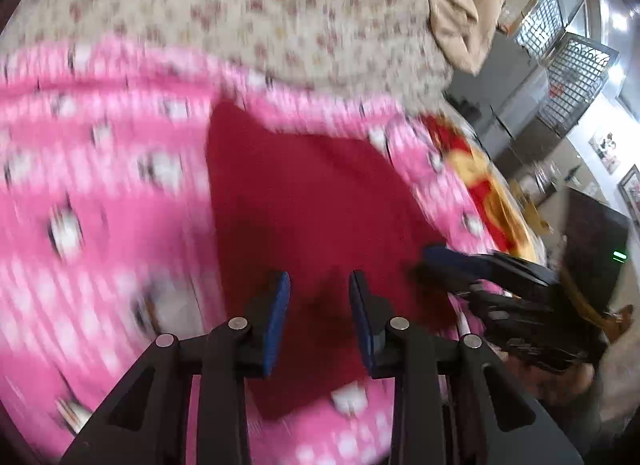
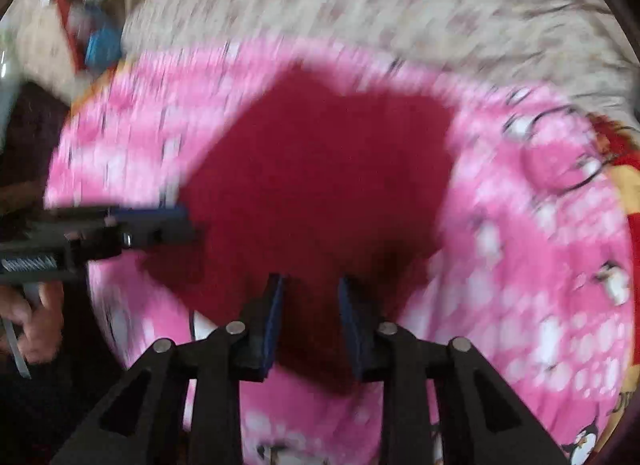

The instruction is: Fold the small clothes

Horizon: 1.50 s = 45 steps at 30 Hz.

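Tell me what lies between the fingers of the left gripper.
Only the dark red cloth shows in the gap of the left gripper, seen in the left wrist view; its jaws stand apart, gripping nothing. The cloth lies on the pink blanket.

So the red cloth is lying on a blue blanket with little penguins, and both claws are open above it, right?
Almost. The blanket is pink, not blue; both wrist views show it under the red cloth. The rest holds: it has little penguin-like figures, though they are blurred, and the left claw and right claw are both open over the cloth.
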Each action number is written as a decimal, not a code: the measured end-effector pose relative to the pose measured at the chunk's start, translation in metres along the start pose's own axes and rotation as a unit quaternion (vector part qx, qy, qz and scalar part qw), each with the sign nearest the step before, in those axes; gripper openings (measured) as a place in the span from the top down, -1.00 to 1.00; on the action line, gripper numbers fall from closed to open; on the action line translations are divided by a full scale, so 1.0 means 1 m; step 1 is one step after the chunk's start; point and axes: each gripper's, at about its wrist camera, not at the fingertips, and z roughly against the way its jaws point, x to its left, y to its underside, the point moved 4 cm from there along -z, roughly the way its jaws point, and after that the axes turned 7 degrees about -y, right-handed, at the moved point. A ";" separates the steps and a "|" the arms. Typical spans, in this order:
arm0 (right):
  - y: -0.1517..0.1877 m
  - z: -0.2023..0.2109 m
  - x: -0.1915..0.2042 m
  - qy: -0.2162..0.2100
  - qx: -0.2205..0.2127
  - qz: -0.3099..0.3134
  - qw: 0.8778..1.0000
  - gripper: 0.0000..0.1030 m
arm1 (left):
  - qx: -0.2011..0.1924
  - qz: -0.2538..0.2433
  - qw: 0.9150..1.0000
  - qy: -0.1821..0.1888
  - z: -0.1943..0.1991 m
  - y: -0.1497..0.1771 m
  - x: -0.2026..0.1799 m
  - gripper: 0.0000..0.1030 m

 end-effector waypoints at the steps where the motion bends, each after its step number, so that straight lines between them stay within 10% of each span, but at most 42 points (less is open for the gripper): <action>1: -0.015 0.008 -0.002 0.015 -0.038 -0.005 0.999 0.44 | -0.010 0.003 1.000 -0.012 -0.002 -0.014 0.001 0.68; 6: -0.075 -0.013 -0.028 0.101 -0.086 -0.066 0.989 0.39 | -0.023 0.060 0.996 -0.055 -0.054 -0.094 0.013 0.65; 12: -0.069 -0.108 -0.078 0.127 0.046 -0.113 0.984 0.39 | 0.098 0.061 0.983 -0.142 -0.154 -0.092 0.030 0.65; 21: -0.061 -0.085 -0.104 0.025 0.003 -0.194 0.981 0.07 | 0.072 0.084 0.991 -0.080 -0.120 -0.095 0.034 0.60; 26: -0.059 -0.020 -0.126 -0.073 -0.094 -0.241 0.963 -0.29 | 0.036 0.029 0.998 -0.032 -0.068 -0.070 0.043 -0.08; 31: -0.031 -0.020 -0.110 -0.169 -0.053 -0.247 0.953 -0.62 | 0.058 0.038 0.997 0.035 -0.075 -0.033 0.051 -0.14; 35: -0.015 -0.038 -0.106 -0.154 -0.021 -0.242 0.958 -0.76 | 0.042 0.084 0.993 0.070 -0.081 -0.025 0.058 -0.32; 45: -0.005 -0.068 -0.080 -0.200 -0.005 -0.206 0.958 -0.93 | 0.016 0.043 0.998 0.050 -0.084 -0.018 0.047 -0.48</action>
